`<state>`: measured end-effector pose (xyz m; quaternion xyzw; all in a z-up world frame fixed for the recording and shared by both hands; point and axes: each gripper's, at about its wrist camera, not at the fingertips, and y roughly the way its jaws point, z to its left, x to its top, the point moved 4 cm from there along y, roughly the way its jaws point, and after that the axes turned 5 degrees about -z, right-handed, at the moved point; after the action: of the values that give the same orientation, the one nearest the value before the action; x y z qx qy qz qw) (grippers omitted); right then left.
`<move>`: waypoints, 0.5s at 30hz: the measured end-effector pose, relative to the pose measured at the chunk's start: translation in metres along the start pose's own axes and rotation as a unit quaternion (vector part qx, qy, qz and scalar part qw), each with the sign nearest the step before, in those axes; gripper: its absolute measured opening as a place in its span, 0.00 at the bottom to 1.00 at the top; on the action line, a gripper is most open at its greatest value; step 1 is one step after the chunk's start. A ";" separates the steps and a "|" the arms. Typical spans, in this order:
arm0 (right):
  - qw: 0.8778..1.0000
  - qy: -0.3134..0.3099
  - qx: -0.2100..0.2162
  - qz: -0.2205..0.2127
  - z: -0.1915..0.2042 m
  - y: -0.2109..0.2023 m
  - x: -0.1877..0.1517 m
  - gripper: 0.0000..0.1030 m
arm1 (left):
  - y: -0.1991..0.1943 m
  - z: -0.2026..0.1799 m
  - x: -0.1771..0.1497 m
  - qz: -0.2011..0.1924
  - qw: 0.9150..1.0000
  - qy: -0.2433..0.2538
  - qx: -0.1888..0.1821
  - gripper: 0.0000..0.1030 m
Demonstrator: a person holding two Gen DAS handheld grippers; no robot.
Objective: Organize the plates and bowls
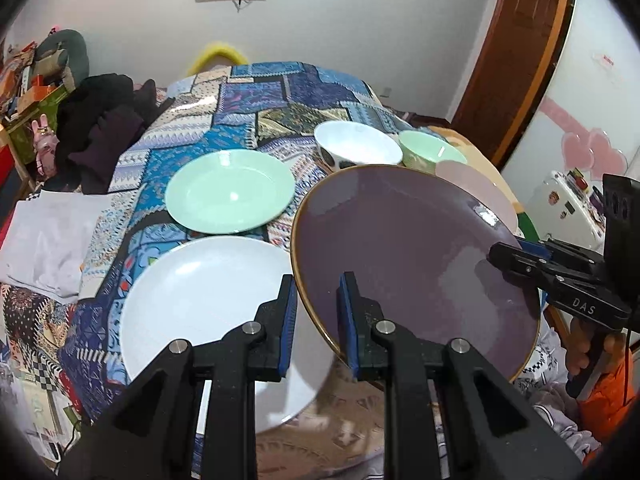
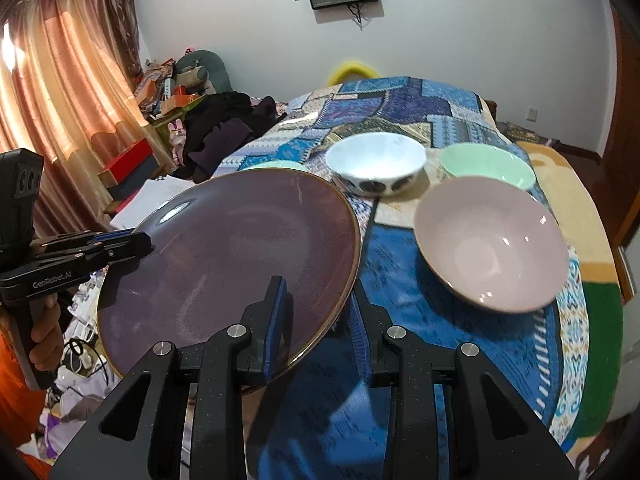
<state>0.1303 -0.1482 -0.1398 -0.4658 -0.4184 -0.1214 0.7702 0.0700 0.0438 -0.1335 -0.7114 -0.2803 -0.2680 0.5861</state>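
Observation:
A large purple plate [image 1: 412, 264] [image 2: 228, 256] with a gold rim hangs tilted above the bed, gripped at opposite edges. My left gripper [image 1: 320, 292] is shut on its left rim; its tip is seen as well in the right wrist view [image 2: 136, 240]. My right gripper [image 2: 318, 300] is shut on the right rim. Below the plate lie a white plate [image 1: 200, 312] and a green plate [image 1: 230, 192]. Behind stand a white spotted bowl [image 2: 376, 164], a green bowl [image 2: 484, 164] and a pink bowl [image 2: 492, 244].
Everything rests on a bed under a blue patchwork blanket [image 1: 280, 88]. Dark clothes [image 1: 104, 120] and white papers [image 1: 48, 232] lie at the bed's left side. A cluttered shelf [image 2: 168, 92] and curtains [image 2: 60, 92] stand further left; a white fridge [image 1: 568, 200] is at the right.

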 end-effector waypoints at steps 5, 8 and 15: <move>1.000 0.006 -0.008 0.007 -0.012 -0.003 -0.013 0.27 | 0.008 -0.013 -0.008 0.015 1.000 0.007 -0.006 0.20; 1.000 0.013 -0.013 0.015 -0.020 -0.002 -0.020 0.27 | 0.017 -0.020 -0.013 0.028 1.000 0.009 -0.009 0.20; 0.999 0.026 -0.022 0.030 -0.033 0.003 -0.033 0.27 | 0.038 -0.030 -0.022 0.055 0.998 0.011 -0.013 0.20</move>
<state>0.1296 -0.1804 -0.1740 -0.4917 -0.3814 -0.1191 0.7737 0.0804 0.0065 -0.1701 -0.7304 -0.2307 -0.2468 0.5936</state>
